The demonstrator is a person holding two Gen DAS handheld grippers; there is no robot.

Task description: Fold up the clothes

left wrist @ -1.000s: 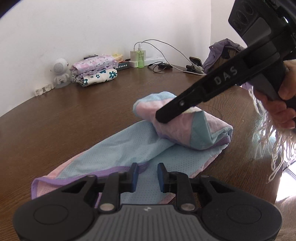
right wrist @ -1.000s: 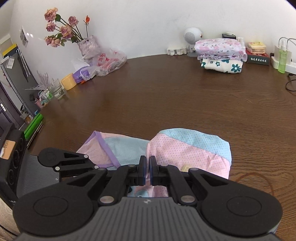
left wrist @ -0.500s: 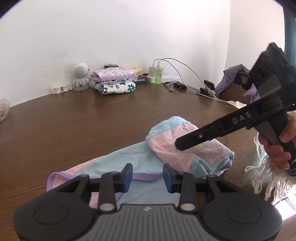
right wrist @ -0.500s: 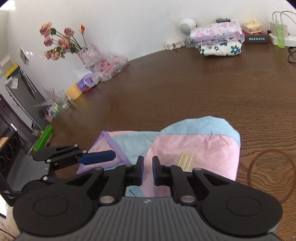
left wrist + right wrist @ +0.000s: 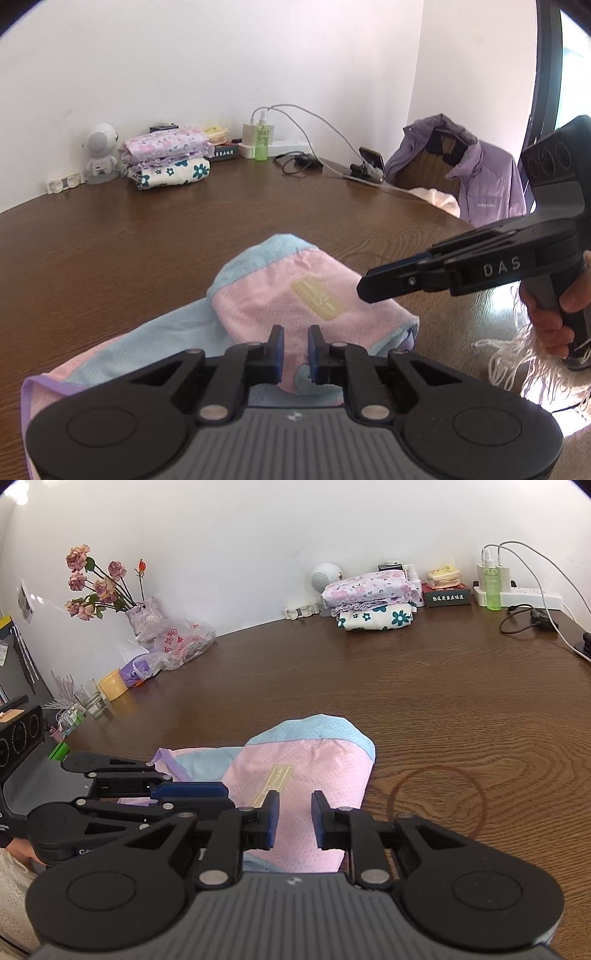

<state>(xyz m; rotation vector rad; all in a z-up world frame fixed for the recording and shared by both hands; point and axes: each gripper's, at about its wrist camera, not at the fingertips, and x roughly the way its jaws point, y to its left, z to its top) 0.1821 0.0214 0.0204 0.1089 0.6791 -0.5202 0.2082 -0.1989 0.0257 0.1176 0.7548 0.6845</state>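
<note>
A pink, light-blue and purple-trimmed mesh garment (image 5: 295,295) lies partly folded on the brown wooden table (image 5: 147,229); its pink folded part with a yellowish label faces up. It also shows in the right wrist view (image 5: 306,764). My left gripper (image 5: 295,347) is open and empty, just above the garment's near edge. My right gripper (image 5: 293,821) is open and empty over the folded pink part. The right gripper also shows from the side in the left wrist view (image 5: 373,286), above the fold's right end.
A stack of folded floral clothes (image 5: 373,602) sits at the back by the wall, next to a white speaker (image 5: 99,151), a power strip with cables (image 5: 517,594) and a green bottle. Flowers and bags (image 5: 166,638) stand at the left. A chair with a purple jacket (image 5: 476,177) is at the right.
My right gripper has opened, let go of the folded part and drawn back. My left gripper has moved right over the fold. The fold now lies flat with its label up.
</note>
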